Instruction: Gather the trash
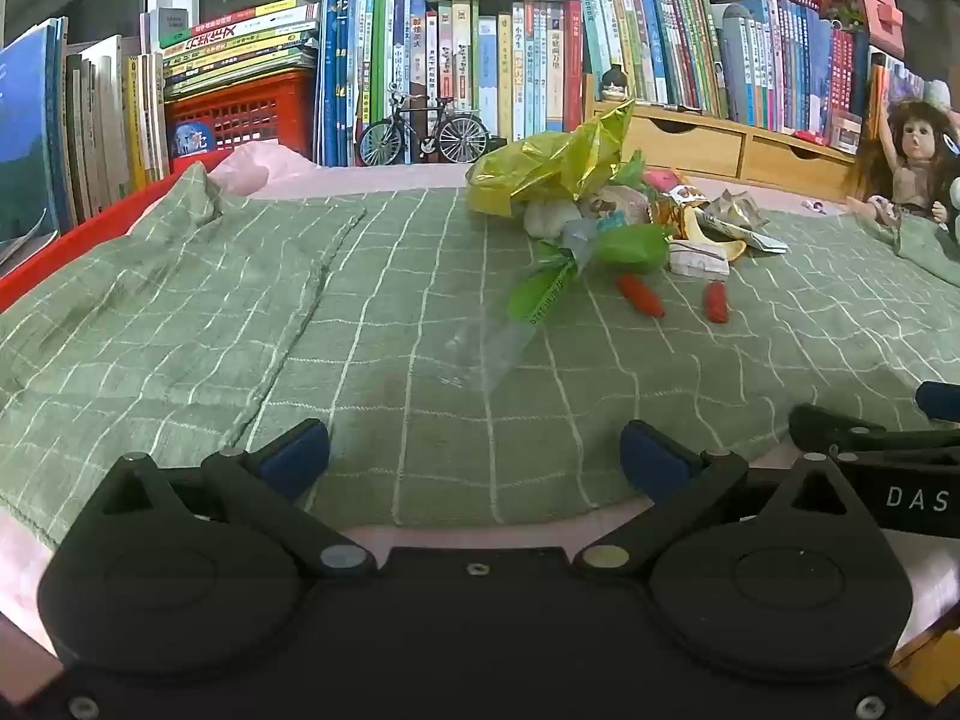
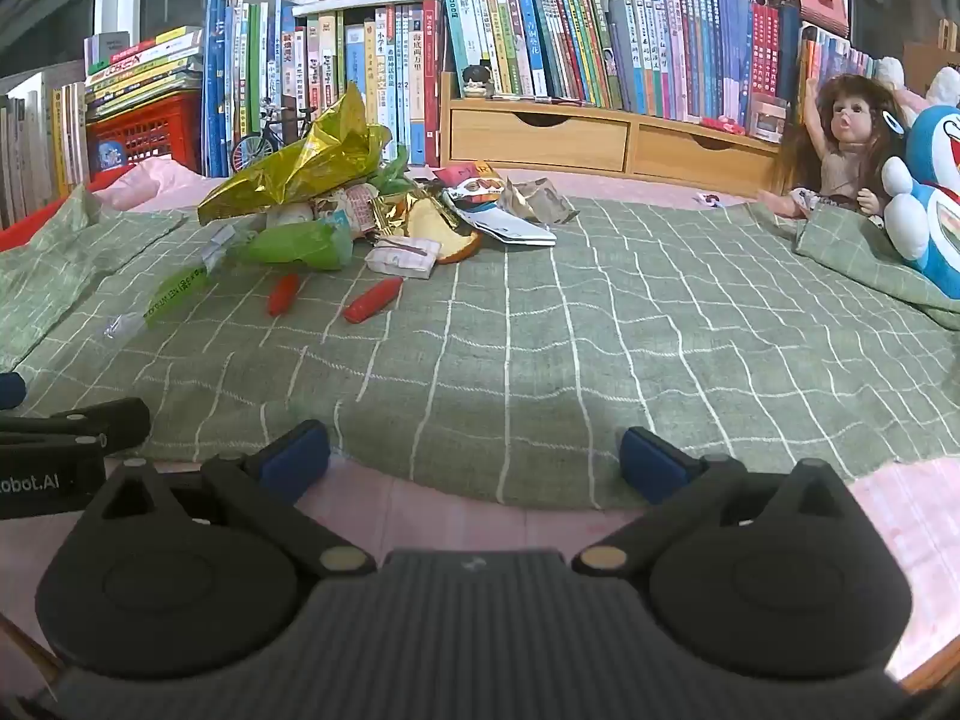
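A heap of trash lies on the green checked cloth (image 1: 420, 312) (image 2: 630, 324): a crumpled yellow-gold foil bag (image 1: 546, 165) (image 2: 300, 171), a green plastic wrapper (image 1: 624, 246) (image 2: 300, 246), a banana peel (image 1: 714, 240) (image 2: 444, 228), a white paper packet (image 2: 399, 258) and two red wrappers (image 1: 642, 295) (image 2: 372, 300). A clear sleeve with a green label (image 1: 534, 300) (image 2: 168, 297) trails toward me. My left gripper (image 1: 474, 456) is open, well short of the heap. My right gripper (image 2: 474, 456) is open too, nothing between its fingers, with the heap far ahead to the left.
Rows of books (image 1: 480, 72) (image 2: 540, 42), a red crate (image 1: 240, 114), a toy bicycle (image 1: 423, 129) and wooden drawers (image 2: 600, 138) line the back. A doll (image 2: 840, 144) and a blue plush toy (image 2: 930, 192) sit at the right. Pink bedding (image 2: 450, 516) shows at the near edge.
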A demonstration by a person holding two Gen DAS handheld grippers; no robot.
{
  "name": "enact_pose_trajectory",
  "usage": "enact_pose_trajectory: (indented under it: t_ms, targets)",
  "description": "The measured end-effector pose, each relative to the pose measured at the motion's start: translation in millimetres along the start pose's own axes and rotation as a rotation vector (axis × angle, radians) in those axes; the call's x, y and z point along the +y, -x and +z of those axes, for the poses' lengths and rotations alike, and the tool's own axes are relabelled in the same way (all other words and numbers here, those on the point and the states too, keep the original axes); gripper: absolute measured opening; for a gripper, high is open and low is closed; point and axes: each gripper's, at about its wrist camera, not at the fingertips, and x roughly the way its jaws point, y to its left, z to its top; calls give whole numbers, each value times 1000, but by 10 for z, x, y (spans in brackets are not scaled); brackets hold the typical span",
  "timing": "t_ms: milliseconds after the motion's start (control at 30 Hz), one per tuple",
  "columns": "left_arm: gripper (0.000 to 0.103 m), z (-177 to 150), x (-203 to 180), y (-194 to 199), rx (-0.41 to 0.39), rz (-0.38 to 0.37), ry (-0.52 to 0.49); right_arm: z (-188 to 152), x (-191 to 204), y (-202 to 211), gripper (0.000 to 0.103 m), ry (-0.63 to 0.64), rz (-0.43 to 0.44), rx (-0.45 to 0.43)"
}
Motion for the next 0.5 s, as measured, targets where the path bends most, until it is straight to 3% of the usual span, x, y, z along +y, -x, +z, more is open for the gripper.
enact_pose_trajectory:
  t_ms: [500]
  targets:
    - [103, 22, -6, 26, 3, -8, -8, -14, 0, 7, 103, 0, 2, -7]
